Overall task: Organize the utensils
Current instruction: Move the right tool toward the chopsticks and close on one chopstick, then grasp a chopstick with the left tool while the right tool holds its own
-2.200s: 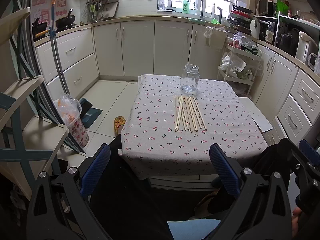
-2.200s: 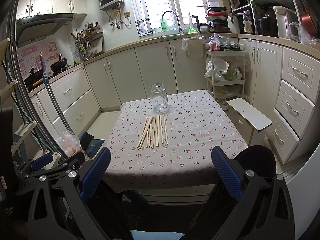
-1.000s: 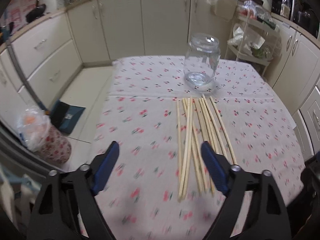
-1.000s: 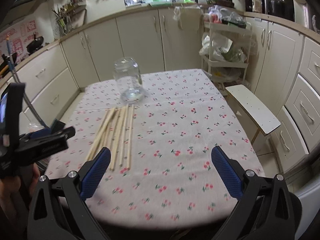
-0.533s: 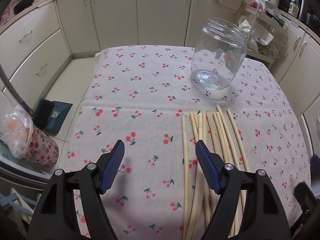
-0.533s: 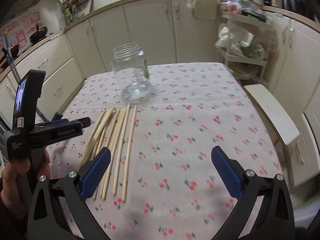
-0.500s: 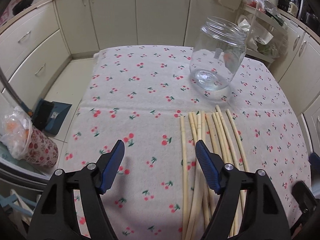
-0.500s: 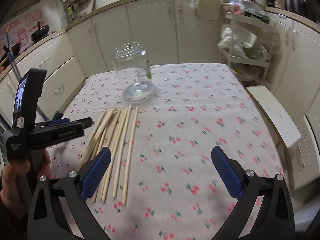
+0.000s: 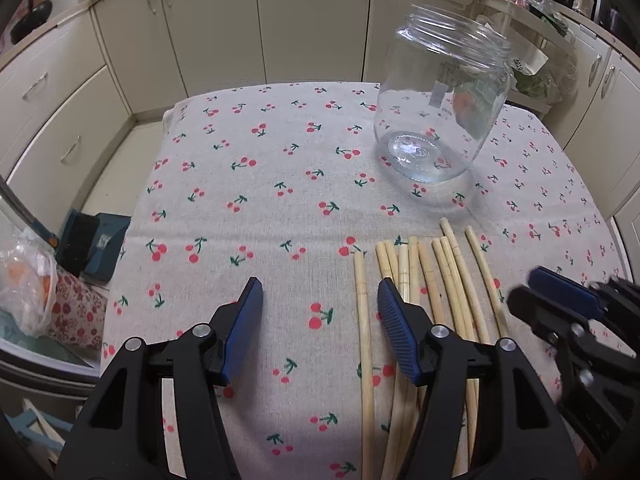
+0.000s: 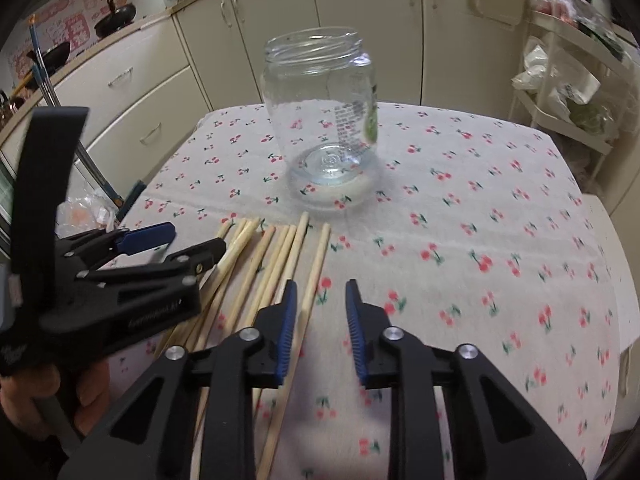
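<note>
Several pale wooden chopsticks [image 9: 434,284] lie side by side on the cherry-print tablecloth [image 9: 260,200]; they also show in the right wrist view [image 10: 276,256]. An empty clear glass jar [image 9: 440,100] stands upright just beyond their far ends, also in the right wrist view [image 10: 322,116]. My left gripper [image 9: 318,298] is open and empty, low over the leftmost chopstick. My right gripper [image 10: 318,298] is open but narrowed, empty, low over the cloth just right of the rightmost chopstick.
Cream kitchen cabinets [image 9: 312,20] ring the table. A wire rack with bags [image 10: 568,80] stands at the right. A plastic bag and dustpan [image 9: 48,272] lie on the floor left of the table.
Both grippers have moved forward and down to the chopsticks. The right gripper's jaws have narrowed a lot. The left gripper's jaws have narrowed slightly.
</note>
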Demonstrator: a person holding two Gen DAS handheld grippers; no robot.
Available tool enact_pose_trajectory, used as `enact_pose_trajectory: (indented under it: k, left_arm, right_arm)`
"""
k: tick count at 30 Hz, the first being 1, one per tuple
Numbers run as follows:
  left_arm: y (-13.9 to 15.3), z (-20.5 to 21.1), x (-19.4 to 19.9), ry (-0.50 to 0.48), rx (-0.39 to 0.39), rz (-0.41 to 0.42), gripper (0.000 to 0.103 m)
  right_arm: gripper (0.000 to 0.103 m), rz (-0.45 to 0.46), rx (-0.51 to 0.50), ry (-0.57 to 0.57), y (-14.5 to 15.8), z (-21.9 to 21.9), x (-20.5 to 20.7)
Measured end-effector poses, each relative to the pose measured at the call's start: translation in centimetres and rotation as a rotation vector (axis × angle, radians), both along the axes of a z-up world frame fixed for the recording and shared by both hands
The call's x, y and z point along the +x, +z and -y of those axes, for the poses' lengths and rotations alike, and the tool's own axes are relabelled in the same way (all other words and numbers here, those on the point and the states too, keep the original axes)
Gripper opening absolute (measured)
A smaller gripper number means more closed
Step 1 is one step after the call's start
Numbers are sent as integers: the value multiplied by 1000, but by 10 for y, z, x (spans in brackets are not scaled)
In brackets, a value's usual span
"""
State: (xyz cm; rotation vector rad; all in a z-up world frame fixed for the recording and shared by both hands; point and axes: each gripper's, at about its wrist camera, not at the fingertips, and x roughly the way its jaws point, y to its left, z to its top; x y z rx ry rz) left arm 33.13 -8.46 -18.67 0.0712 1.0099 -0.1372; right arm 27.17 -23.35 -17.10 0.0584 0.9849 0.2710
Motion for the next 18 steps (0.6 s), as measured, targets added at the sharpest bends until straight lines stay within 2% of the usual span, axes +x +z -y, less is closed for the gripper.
enact_pose_trajectory:
  k: [9,14,18]
  left_arm:
    - [-1,2,0,-26,29,24,46]
    - [1,13,-3,-63,72,32,24]
    - [1,21,-3,-65,112,31,22]
  right_arm:
    - [7,-20,-82,71,-12,-14,17]
    - [6,-32,-60,50,-12,1,17]
    - [7,-51,-42,58,-13,3,21]
